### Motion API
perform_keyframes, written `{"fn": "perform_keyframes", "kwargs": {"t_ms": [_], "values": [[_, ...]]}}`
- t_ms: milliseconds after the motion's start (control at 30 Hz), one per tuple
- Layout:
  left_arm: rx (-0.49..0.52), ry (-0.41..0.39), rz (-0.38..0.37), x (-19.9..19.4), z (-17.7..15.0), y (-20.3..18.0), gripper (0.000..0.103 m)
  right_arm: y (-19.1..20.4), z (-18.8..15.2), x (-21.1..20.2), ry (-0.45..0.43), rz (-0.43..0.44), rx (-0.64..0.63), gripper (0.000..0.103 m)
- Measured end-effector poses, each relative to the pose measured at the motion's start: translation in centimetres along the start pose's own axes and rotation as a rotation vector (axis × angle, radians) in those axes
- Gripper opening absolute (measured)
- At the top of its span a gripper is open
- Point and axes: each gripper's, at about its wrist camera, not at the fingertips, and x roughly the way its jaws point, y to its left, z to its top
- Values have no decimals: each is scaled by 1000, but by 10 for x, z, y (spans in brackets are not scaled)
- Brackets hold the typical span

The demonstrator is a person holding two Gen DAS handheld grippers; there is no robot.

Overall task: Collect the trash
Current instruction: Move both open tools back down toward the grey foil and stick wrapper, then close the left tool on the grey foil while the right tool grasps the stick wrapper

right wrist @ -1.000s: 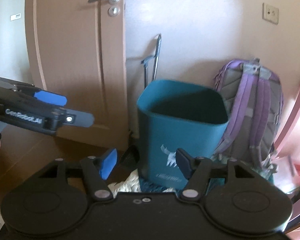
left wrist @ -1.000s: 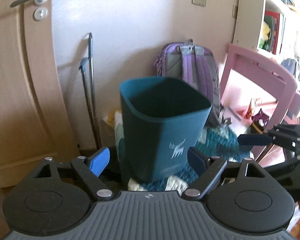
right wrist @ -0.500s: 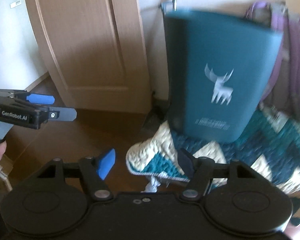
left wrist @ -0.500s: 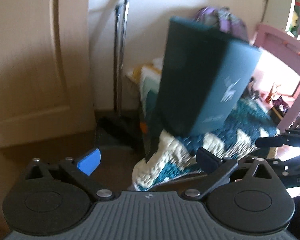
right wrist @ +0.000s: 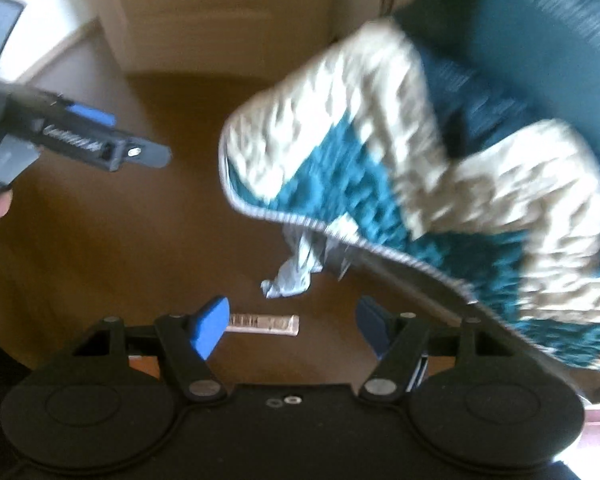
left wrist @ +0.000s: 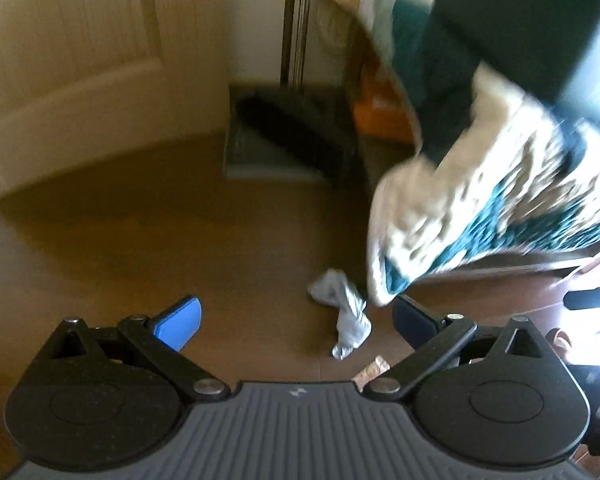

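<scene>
While both views are blurred, the left gripper [left wrist: 296, 320] points down at a brown floor [left wrist: 140, 240], jaws spread wide and empty. A crumpled grey wrapper [left wrist: 346, 312] lies just ahead, beside a teal-and-cream blanket [left wrist: 500, 200]. The right gripper [right wrist: 292, 326], also released, has a flat snack wrapper [right wrist: 264, 324] between its fingers.

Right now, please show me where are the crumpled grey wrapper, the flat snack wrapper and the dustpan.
crumpled grey wrapper [left wrist: 346, 312], left wrist view, middle of the wad on the floor.
flat snack wrapper [right wrist: 266, 325], right wrist view, centre of the strip.
dustpan [left wrist: 260, 156], left wrist view, its grey tray.
</scene>
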Motion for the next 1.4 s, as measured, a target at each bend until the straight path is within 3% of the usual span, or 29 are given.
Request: {"fn": "perform_keyframes", "kwargs": {"t_ms": [300,433,767,1133,1233,1400], "values": [[-26,164,-61,125,-19,-9,102,14,-20,115,134,82,-226,70],[-31,228,-98,175,-19,-12,102,30,-32,158,174,122,-384,70],[-71,333,-134,267,-21,-17,102,66,-57,245,219,191,-723,71],[6,354,-150,296,-25,-35,101,83,-62,280,192,225,-868,70],[-14,380,-150,300,-30,-32,89,84,-66,279,214,249,-868,69],[35,349,-143,294,-34,-40,81,85,-70,275,202,249,-846,69]]}}
